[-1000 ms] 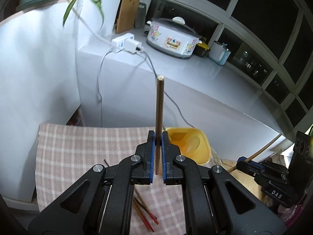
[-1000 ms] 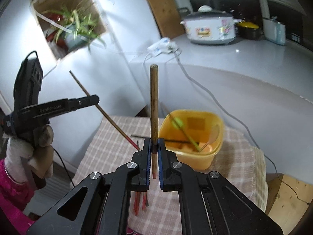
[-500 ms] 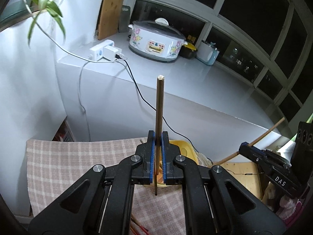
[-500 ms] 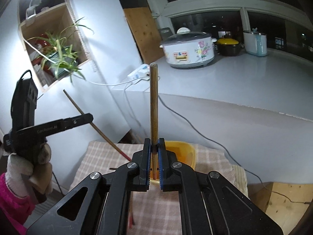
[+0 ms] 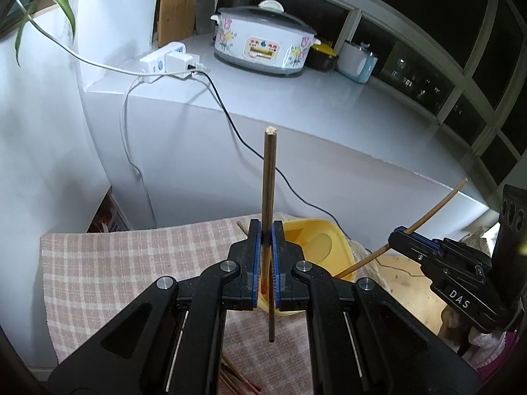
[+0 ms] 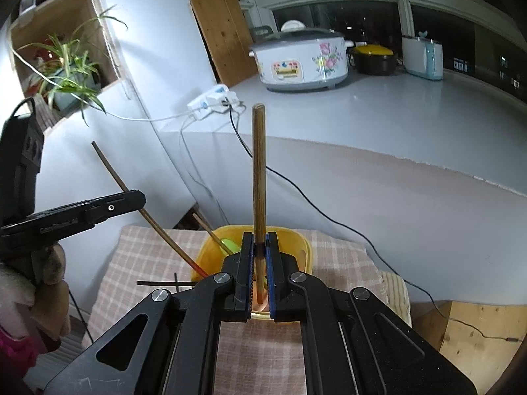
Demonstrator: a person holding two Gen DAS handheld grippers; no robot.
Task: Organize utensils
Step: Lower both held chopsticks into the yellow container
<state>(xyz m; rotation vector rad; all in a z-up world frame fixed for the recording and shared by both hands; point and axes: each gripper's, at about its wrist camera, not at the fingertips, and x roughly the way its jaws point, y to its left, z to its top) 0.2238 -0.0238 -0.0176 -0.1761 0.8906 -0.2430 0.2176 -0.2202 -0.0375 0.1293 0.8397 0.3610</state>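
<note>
Left wrist view, left to right: checked cloth covers the table at lower left; my left gripper sits centre frame, jaws pinching a dark chopstick that stands upright between the blue pads, its lower tip poking out below them. Behind the jaws, the yellow tub sits on the cloth. At lower centre, a few red-tipped chopsticks lie loose on the cloth. At right, my right gripper is pressed shut on a lighter brown chopstick slanting up to the right, lower end over the tub. Right wrist view: left gripper at left edge, its chopstick angled down with the reddish tip at the tub's near rim; a dark stick lies flat on the cloth just left of the tub; a green-headed utensil leans inside it. Flowered cooker sits at upper centre, on the counter.
</note>
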